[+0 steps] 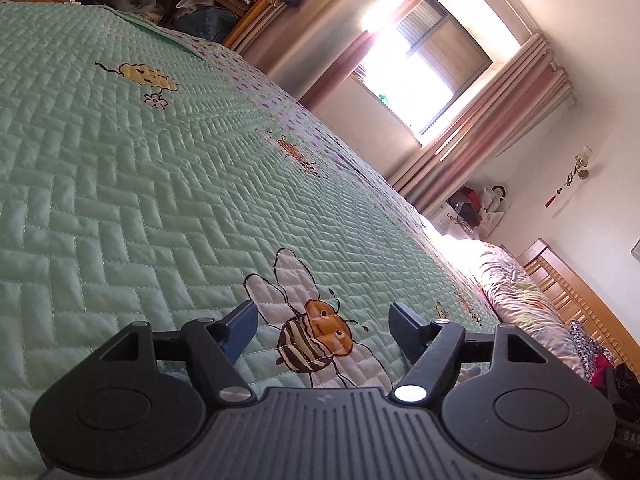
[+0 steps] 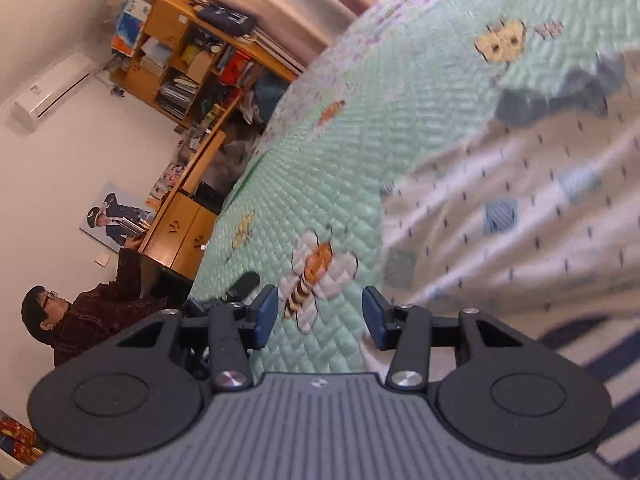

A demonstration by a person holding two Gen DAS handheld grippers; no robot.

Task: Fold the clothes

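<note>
A pale garment (image 2: 520, 200) with small dark marks and blue square patches lies spread on the mint-green quilted bedspread (image 2: 320, 152), filling the right of the right wrist view; its far end is blurred. My right gripper (image 2: 320, 316) stands open low over the quilt, a bee motif showing between its blue pads (image 2: 266, 314). Its right-hand finger is level with the garment's left edge; whether they touch is unclear. In the left wrist view, my left gripper (image 1: 324, 330) is wide open over bare quilt (image 1: 140, 200) and another bee motif, with no garment in sight.
A navy-and-white striped cloth (image 2: 592, 364) lies at the lower right. A rolled floral duvet (image 1: 516, 292) sits by the wooden headboard (image 1: 572, 292). Beyond the bed are wooden shelves (image 2: 180, 60), a window with pink curtains (image 1: 432, 68), and a person (image 2: 80, 316) by a cabinet.
</note>
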